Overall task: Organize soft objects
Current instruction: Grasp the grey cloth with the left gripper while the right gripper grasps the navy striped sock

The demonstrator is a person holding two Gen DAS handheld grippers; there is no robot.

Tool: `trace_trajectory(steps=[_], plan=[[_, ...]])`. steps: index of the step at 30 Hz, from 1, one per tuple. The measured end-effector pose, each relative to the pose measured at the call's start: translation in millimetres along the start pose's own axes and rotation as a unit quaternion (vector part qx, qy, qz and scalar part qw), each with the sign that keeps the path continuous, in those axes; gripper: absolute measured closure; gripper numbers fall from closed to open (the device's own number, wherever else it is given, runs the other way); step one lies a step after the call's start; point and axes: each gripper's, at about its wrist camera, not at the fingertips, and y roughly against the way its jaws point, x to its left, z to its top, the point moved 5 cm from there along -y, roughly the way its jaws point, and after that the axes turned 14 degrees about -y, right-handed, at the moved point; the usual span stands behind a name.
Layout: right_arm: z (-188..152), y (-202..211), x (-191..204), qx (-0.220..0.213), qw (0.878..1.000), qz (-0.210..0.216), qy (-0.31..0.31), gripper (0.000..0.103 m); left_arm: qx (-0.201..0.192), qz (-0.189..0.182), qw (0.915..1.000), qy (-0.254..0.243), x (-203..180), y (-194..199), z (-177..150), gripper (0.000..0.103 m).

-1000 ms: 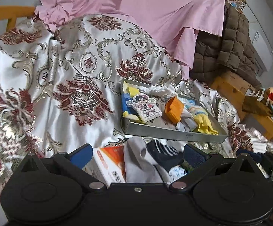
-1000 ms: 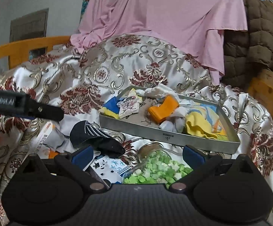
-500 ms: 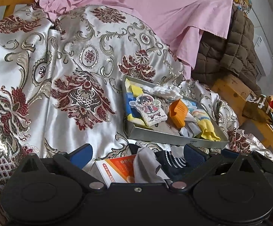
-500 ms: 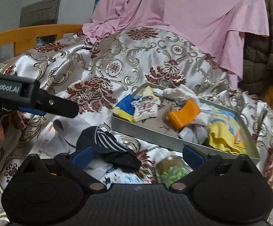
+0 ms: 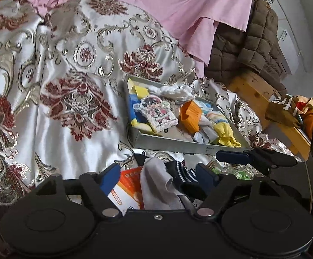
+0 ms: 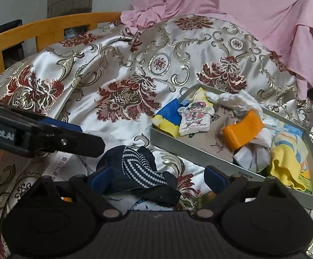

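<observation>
A grey metal tray [image 5: 173,145] [image 6: 191,151] lies on the patterned satin bedspread and holds several soft items: a cartoon-print pouch [image 5: 157,113] [image 6: 196,116], an orange piece [image 5: 191,114] [image 6: 243,131], a yellow sock [image 5: 225,135] [image 6: 286,164] and a white cloth [image 6: 234,100]. A navy dotted sock [image 6: 134,168] [image 5: 183,172] lies in front of the tray. My right gripper [image 6: 158,177] is open with the navy sock between its fingers. My left gripper [image 5: 158,174] is open over a grey cloth [image 5: 156,181] and an orange-white box [image 5: 127,185].
A pink sheet [image 5: 178,6] and a brown quilted jacket [image 5: 247,49] hang behind the bed. A wooden bed frame [image 6: 48,28] runs along the left, and wooden furniture [image 5: 256,92] stands at the right. A jar of green pieces [image 5: 232,170] lies near the tray.
My right gripper has moved left, from over the green jar to around the navy sock. My left gripper has shifted slightly, and the right gripper's finger now shows in its view.
</observation>
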Motion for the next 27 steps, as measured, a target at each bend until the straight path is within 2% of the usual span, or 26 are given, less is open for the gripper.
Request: trace_trajectory(steps=[3, 11, 14, 17, 19, 24, 27], plan=[[1.4, 0.7, -0.3, 0.0, 1.0, 0.003, -0.003, 0.01, 0.003, 0.003, 1.0, 0.003, 1.7, -1.3, -1.0, 0.035], [0.5, -3.9, 3.7, 0.018, 1.0, 0.009, 0.005, 0.022, 0.016, 0.001, 0.9999, 0.004, 2.7, -5.6, -2.6, 0.055], [-1.5, -5.6, 5.7, 0.027, 1.0, 0.011, 0.008, 0.028, 0.02, -0.006, 0.9998, 0.006, 2.6, -6.1, -3.3, 0.06], [-3.8, -8.3, 7.4, 0.038, 0.999, 0.011, 0.012, 0.04, 0.023, -0.009, 0.9997, 0.008, 2.6, -7.0, -3.7, 0.068], [-4.5, -9.4, 8.2, 0.039, 0.999, 0.005, 0.016, 0.055, 0.025, -0.011, 0.9996, 0.011, 2.8, -7.5, -3.7, 0.073], [-5.3, -13.4, 4.6, 0.046, 0.998, -0.02, 0.026, 0.081, 0.022, -0.01, 0.9996, 0.015, 3.7, -6.6, -3.2, 0.074], [-4.6, -14.6, 1.0, 0.045, 0.998, -0.037, 0.031, 0.086, 0.024, -0.006, 0.9996, 0.011, 3.4, -6.8, -3.2, 0.078]])
